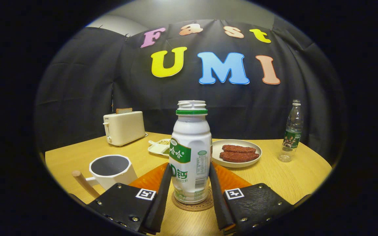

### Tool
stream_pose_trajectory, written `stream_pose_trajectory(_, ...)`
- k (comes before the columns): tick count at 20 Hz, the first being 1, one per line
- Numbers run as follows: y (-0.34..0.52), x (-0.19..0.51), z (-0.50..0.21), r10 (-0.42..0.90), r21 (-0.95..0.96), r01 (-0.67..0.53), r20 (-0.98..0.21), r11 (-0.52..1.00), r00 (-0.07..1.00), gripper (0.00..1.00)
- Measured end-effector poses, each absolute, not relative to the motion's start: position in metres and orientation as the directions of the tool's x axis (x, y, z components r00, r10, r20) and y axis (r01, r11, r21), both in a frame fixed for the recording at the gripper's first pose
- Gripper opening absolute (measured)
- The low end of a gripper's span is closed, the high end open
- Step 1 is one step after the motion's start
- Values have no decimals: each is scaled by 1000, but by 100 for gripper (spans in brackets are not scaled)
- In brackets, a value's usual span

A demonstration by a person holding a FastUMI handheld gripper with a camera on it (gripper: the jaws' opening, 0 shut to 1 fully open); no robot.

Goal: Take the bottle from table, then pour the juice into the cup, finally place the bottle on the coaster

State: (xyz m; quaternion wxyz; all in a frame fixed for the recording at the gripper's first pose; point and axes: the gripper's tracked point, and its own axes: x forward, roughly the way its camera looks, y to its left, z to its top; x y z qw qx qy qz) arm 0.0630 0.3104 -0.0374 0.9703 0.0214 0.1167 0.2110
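White plastic with a green band at the neck, that's the bottle (191,154) we're looking at, standing upright and uncapped right between our gripper's (190,183) two fingers. Its base sits on a round cork coaster (194,206), which peeks out underneath at the front. The fingers run up along both sides of the lower half of the bottle, very close to it. We honestly can't tell if they're actually pressing on it or just sitting next to it, so call that one unknown.

Behind the bottle there's something flat and orange (231,178) lying on the wooden table (284,178), showing on both sides past the fingers. Can't make out what it is.

Off to the left of the fingers, near us, is a white cup (112,170) with a wooden handle sticking out toward us. Its inside looks dark and we can't see whether there's anything in it.

Further back on the left is a cream toaster (123,127) with a slice of bread poking out the top. Between the toaster and the bottle sits a small white dish (158,147) with some grainy stuff in it.

Just right of the bottle, a pale plate (236,153) holds two reddish-brown slices. Well off to the right stands a clear water bottle (291,131), cap on, nearly empty.
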Motion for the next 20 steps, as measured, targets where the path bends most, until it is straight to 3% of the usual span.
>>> stream_pose_trajectory(20, 310, 60, -38, 410, 90, -401, -152, 912, 899, 66)
